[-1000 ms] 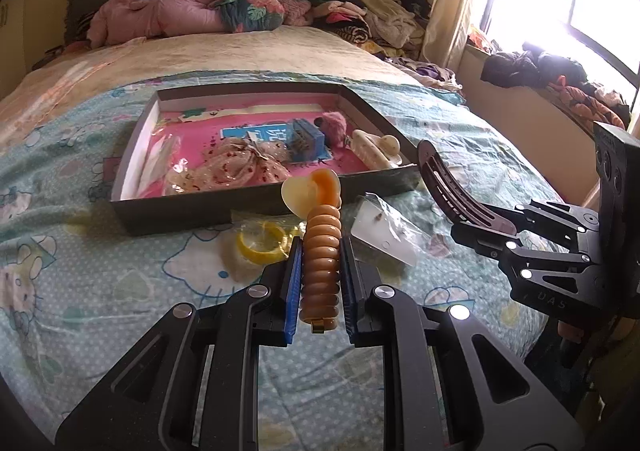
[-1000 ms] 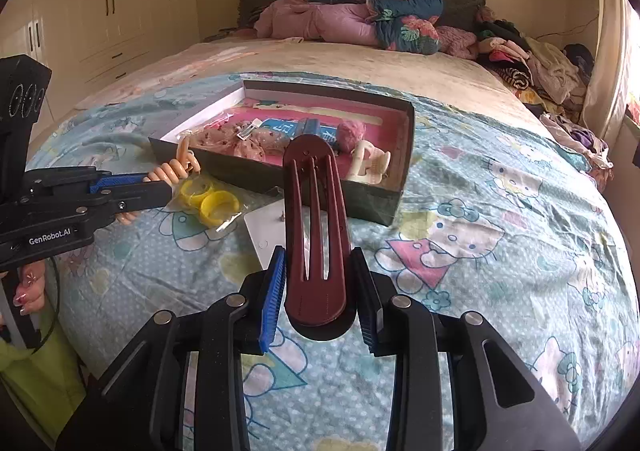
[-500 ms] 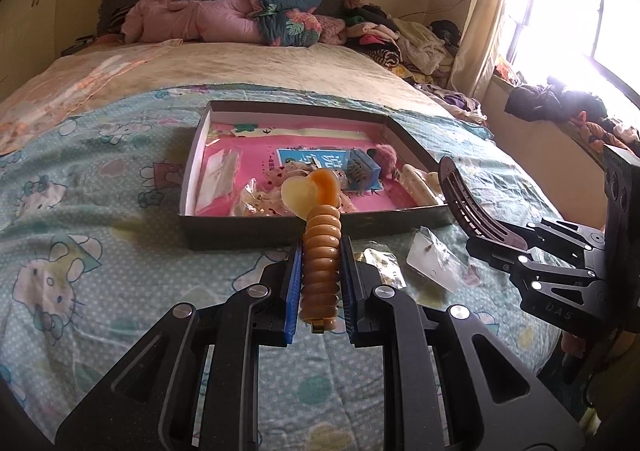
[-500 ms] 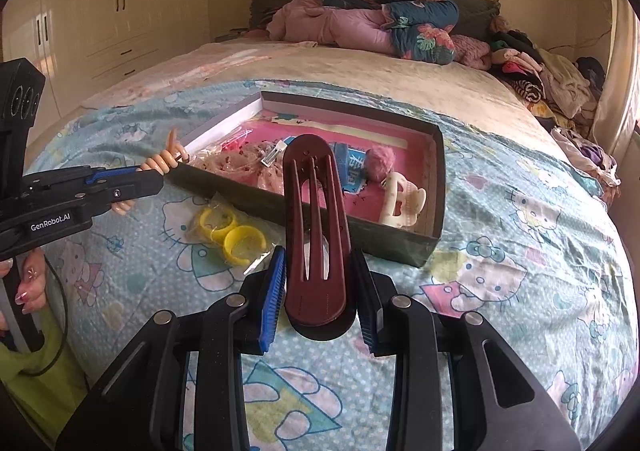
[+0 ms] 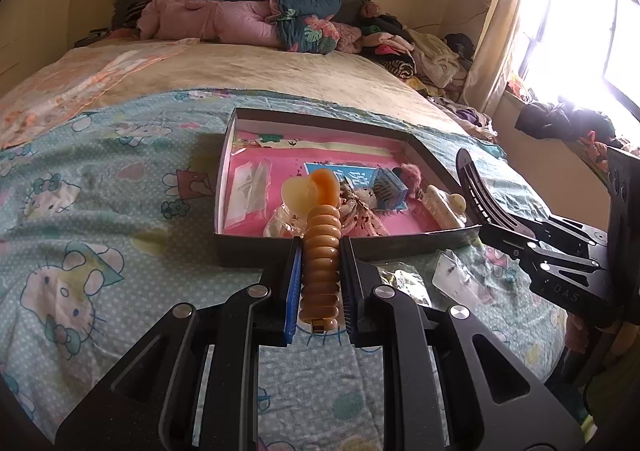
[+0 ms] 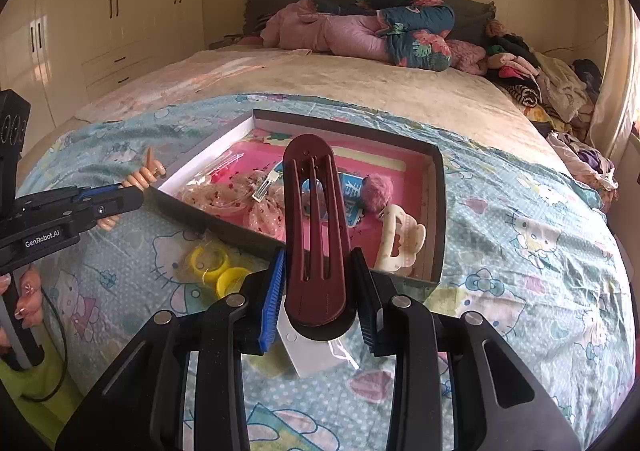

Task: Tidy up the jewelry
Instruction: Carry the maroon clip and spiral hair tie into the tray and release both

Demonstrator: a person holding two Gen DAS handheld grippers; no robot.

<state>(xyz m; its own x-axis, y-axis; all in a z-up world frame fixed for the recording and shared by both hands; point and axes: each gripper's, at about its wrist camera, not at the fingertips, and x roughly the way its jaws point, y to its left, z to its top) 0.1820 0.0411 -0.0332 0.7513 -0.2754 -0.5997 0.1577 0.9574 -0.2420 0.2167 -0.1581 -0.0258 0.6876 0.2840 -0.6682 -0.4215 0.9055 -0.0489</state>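
Two hair pieces ride in my grippers: an amber spiral clip (image 5: 320, 247) pinched in my left gripper (image 5: 320, 263), a maroon barrette (image 6: 316, 235) pinched in my right gripper (image 6: 318, 291). Both hang over the bedspread (image 5: 100, 211), short of the dark tray (image 6: 438, 211) at twelve o'clock. I judge each should clear the near wall, then settle on bare pink lining, away from the cream claw clip (image 6: 400, 239) at one o'clock. Yellow rings (image 6: 220, 269) lie outside at ten o'clock.
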